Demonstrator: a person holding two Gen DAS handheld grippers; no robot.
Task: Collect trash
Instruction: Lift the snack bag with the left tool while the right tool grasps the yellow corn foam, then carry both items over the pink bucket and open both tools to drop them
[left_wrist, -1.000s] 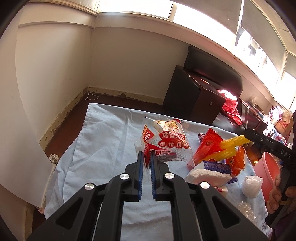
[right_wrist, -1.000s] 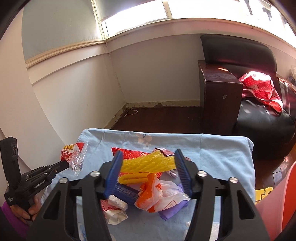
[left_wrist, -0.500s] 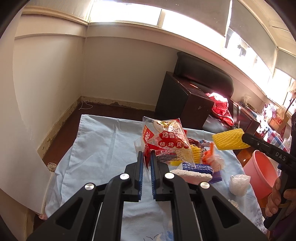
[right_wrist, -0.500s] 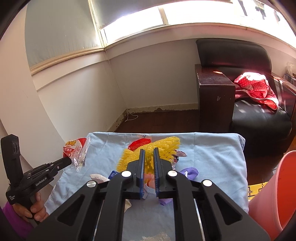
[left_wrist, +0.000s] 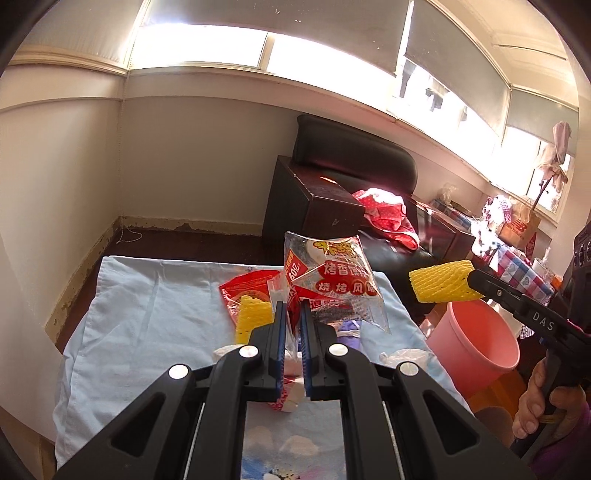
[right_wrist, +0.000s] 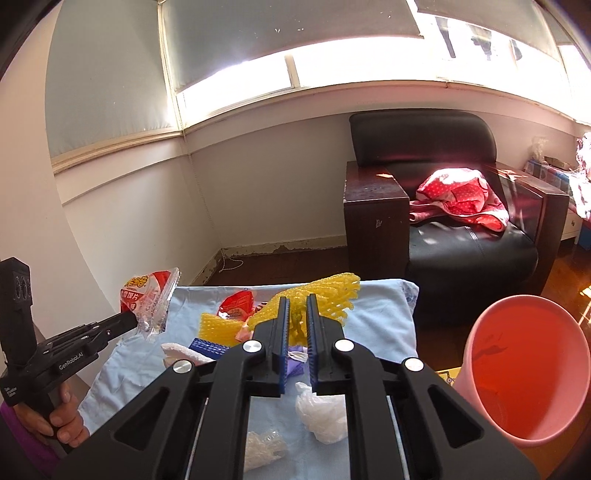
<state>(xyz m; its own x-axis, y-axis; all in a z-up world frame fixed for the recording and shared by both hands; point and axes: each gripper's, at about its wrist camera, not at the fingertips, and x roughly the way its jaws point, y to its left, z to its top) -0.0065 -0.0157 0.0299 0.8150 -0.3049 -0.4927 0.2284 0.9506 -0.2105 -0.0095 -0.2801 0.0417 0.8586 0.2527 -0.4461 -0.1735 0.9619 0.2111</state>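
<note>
Bucket (right_wrist: 524, 373) pink, nothing visible inside, left tongs (left_wrist: 291, 317) clamped on snack bag (left_wrist: 332, 280), right tongs (right_wrist: 297, 317) on yellow foam net (right_wrist: 325, 295).

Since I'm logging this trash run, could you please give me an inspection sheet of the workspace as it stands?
Surface: table under a light blue cloth.
Job's things: pink bucket beside the table; snack bag and yellow foam net lifted.
Clutter: second yellow net, red wrapper, white plastic wad on the cloth.
Grippers: left gripper shut on the snack bag; right gripper shut on the yellow foam net.
Cables: thin cord on the floor by the wall.
Surroundings: black armchair with red fabric, windows.
</note>
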